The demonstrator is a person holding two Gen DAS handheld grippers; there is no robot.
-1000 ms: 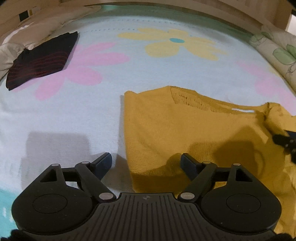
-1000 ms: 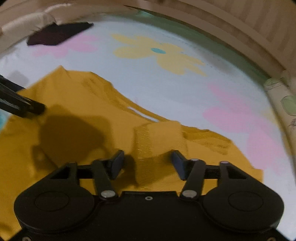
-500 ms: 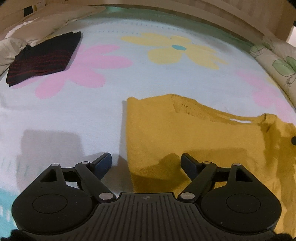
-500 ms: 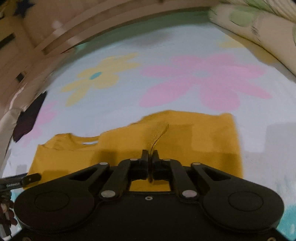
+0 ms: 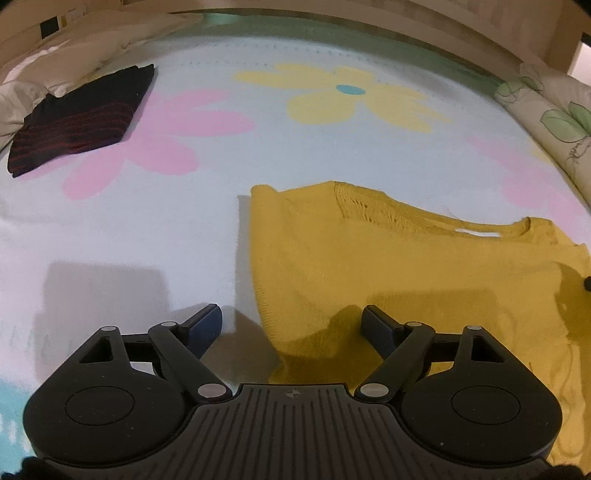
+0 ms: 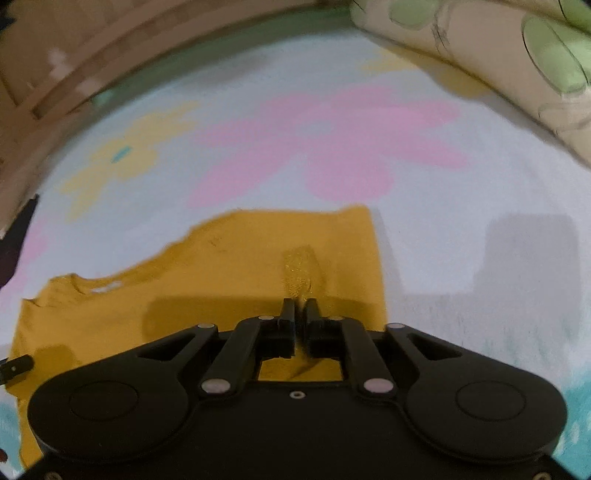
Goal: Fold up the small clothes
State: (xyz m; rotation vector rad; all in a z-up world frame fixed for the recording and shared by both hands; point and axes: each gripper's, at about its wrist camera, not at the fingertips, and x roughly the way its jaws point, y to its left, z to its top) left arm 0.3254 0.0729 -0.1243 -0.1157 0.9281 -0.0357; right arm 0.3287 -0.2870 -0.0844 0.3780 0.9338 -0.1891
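A mustard-yellow knit top (image 5: pixel 388 266) lies flat on the flowered bedspread (image 5: pixel 147 229); it also shows in the right wrist view (image 6: pixel 229 266). My left gripper (image 5: pixel 291 321) is open and empty, low over the top's near left corner. My right gripper (image 6: pixel 300 310) has its jaws nearly closed, pinching a raised fold of the yellow fabric (image 6: pixel 299 273) near the top's right edge. The left gripper's fingertip (image 6: pixel 16 367) shows at the far left of the right wrist view.
A folded black garment with red stripes (image 5: pixel 81 114) lies at the far left by a white pillow (image 5: pixel 22 92). A leaf-print pillow (image 5: pixel 550 122) lines the right side, also seen in the right wrist view (image 6: pixel 498 55). A wooden bed frame (image 5: pixel 332 22) runs along the back.
My right gripper closed on a fold of the yellow top and swung to the right. The left gripper stayed open and barely moved.
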